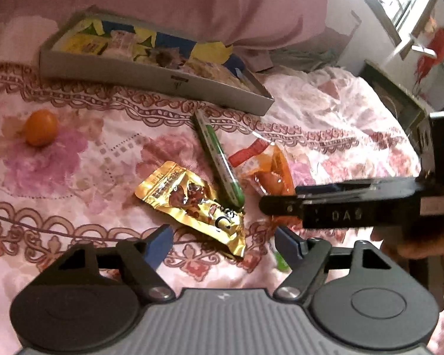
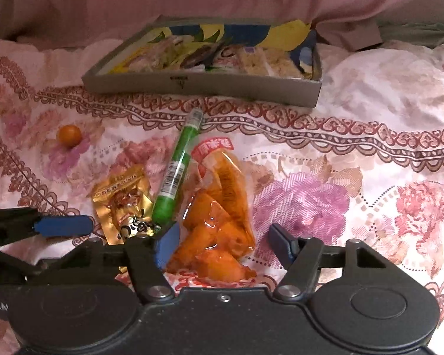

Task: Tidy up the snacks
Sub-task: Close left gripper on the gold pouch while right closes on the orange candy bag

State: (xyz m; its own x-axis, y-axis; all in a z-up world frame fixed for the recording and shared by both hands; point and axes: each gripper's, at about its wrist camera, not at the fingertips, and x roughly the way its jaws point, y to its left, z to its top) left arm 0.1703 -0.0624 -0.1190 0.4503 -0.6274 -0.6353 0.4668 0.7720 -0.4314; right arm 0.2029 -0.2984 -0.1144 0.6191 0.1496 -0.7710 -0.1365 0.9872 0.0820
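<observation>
- Step in hand: pick-up approach on two loose snacks at once; nothing lifted yet, both packets lie flat on the floral bedspread (image 2: 355,136).
- Left gripper (image 1: 222,241): jaws apart, straddling the near end of the gold packet (image 1: 189,201); pads not pressing on it, so no grip.
- Right gripper (image 2: 220,244): jaws apart around the orange packet (image 2: 219,222) (clear bag, orange pieces inside). The left pad sits just beside the bag's edge and the right pad stands clear, so no grip either.
- Green tube (image 2: 176,168) lies between the two packets, its lower end touching or just beside the gold one (cannot tell which).
- Small orange fruit (image 2: 70,136) sits well apart, off to the left.
- Grey box (image 2: 204,84) is further back on the bed, already holding several wrapped snacks; judged to be the destination.
- Next move calls for: each gripper going down a bit more, then closing on its packet. The foil and the bag look slippery and floppy, so bite deep, not on the edge.
- Watch: the grippers are close together; the left one could nudge the tube.
- Then lift and carry to the box; tube and fruit remain.
</observation>
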